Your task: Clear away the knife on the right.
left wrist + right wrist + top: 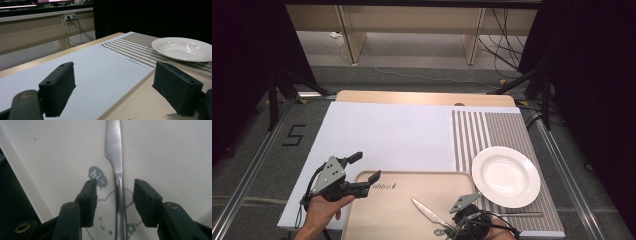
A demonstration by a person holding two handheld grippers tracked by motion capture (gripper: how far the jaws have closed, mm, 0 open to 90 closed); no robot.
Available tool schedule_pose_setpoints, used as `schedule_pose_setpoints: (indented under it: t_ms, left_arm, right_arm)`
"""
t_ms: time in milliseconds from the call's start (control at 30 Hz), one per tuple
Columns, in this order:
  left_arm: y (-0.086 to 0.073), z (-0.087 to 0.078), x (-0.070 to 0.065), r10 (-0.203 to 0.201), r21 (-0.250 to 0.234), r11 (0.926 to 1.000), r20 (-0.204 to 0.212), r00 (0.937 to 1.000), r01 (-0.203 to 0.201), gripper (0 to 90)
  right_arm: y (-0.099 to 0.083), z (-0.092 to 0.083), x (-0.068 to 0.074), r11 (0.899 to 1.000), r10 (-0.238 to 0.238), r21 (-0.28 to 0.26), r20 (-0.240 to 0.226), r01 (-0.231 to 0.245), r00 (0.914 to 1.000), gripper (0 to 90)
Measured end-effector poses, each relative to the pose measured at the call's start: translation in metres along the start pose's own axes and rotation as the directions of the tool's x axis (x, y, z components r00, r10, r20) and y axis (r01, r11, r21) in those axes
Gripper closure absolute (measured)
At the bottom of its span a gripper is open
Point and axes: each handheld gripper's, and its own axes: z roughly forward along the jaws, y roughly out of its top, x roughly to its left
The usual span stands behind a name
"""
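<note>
Steel knife (117,170) lies loose betw. right gripper (115,192) jaws; left gripper (113,85) jaws released; high view: plate (505,176), tray (397,210)

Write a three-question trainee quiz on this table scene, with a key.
1. True or false: the silver metal table knife lies on the round white ceramic plate.
2. What lies between the jaws of the right gripper? A) a fork B) the knife's handle C) nothing
3. Fill in: the plate rests on a grey-and-white ______ placemat.

Key:
1. False; it lies on the pale wooden tray.
2. B; the jaws stand apart from it on both sides, not pressing.
3. striped
</note>
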Motion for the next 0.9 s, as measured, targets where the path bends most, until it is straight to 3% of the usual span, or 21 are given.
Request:
schedule_pose_setpoints:
  t_ms: [100,233,267,333,500,667,900]
  left_arm:
    - [0.0,0.0,0.0,0.001,-0.001,1.0,0.0,1.0,-0.001,17.0]
    - [0.0,0.0,0.0,0.001,0.001,1.0,0.0,1.0,-0.001,17.0]
    - [0.0,0.0,0.0,0.001,0.0,1.0,0.0,1.0,-0.001,17.0]
    - [0.0,0.0,0.0,0.001,0.0,1.0,0.0,1.0,-0.001,17.0]
    - [0.0,0.001,0.0,0.0,-0.007,1.0,0.006,1.0,0.0,17.0]
    - [0.0,0.001,0.0,0.001,-0.006,1.0,0.007,1.0,-0.001,17.1]
    - [0.0,0.0,0.0,0.005,0.005,1.0,0.003,1.0,-0.005,17.1]
  right_arm:
    - [0.001,0.001,0.004,0.999,-0.031,-0.023,-0.004,0.03,0.9995,58.5]
    - [0.003,0.005,0.01,0.996,-0.078,-0.05,0.01,0.078,0.9969,71.1]
    - [0.004,0.006,0.014,0.997,-0.062,-0.039,0.024,0.063,0.9978,72.9]
    - [0.004,0.009,0.015,0.995,-0.085,-0.042,0.037,0.087,0.9957,77.2]
    - [0.007,0.015,0.021,0.996,-0.09,-0.016,0.052,0.091,0.9946,82.9]
    - [0.01,0.022,0.025,0.993,-0.121,0.006,0.093,0.121,0.9883,89.3]
    - [0.014,0.029,0.027,0.988,-0.153,0.04,0.153,0.149,0.9762,90.0]
